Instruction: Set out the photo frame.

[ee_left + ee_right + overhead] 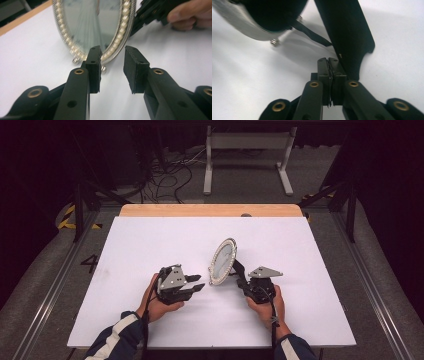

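**Desk:** What is nearest your left claw [199,285]?

**Operator:** Bare white table [150,250]. That claw stands partly open, a narrow gap with nothing in it. Just past its tips the oval mirror [92,22] stands upright on small metal feet [103,68], its face toward me in the left gripper view.

**Desk:** And the right claw [328,61]?

**Operator:** Its jaws are pressed together behind the mirror. Just beyond its tips rises the black stand [347,30], and a thin strap [312,31] runs from there to the mirror's back. I can't tell whether the claw nips the stand's edge or only touches it.

**Desk:** How will the mirror handle?

**Operator:** I judge it stiff, fairly light and fragile: glass inside a beaded frame [125,20]. The glass looks slippery and the beads could chip, so I'd not squeeze the face. It looks top-heavy on that hinged stand, so a nudge could tip it.

**Desk:** Where would you grip it?

**Operator:** Across the rim at the lower edge ahead of my left claw, or on the flat stand, gently.

**Desk:** Any containers?

**Operator:** None that I can see.
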The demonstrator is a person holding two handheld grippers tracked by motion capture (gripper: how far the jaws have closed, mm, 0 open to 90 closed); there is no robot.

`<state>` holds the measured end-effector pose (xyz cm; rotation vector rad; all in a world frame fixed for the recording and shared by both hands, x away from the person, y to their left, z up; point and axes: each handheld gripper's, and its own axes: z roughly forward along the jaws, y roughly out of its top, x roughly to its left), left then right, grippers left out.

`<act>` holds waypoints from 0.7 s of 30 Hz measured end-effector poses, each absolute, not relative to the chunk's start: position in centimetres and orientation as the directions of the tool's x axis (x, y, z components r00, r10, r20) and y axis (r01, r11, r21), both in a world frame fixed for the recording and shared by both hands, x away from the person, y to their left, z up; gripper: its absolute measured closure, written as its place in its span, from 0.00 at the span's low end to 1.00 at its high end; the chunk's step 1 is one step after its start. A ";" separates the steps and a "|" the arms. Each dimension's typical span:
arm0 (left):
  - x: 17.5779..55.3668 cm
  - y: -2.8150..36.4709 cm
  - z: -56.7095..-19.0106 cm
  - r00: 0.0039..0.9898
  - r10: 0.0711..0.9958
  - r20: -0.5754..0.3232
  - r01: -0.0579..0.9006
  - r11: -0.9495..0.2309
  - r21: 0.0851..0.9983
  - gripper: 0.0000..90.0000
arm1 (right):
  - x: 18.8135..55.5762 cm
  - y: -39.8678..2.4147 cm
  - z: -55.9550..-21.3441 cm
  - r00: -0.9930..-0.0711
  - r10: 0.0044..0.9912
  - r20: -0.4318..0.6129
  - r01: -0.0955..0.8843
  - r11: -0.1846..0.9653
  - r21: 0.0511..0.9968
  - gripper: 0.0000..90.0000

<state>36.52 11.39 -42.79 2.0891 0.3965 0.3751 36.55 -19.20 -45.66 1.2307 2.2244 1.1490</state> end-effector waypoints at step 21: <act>33.0 18.5 -45.5 0.824 0.563 0.060 0.294 -0.517 0.804 0.36 | 34.4 -15.5 -44.1 -0.640 0.764 0.086 0.453 0.284 0.845 0.63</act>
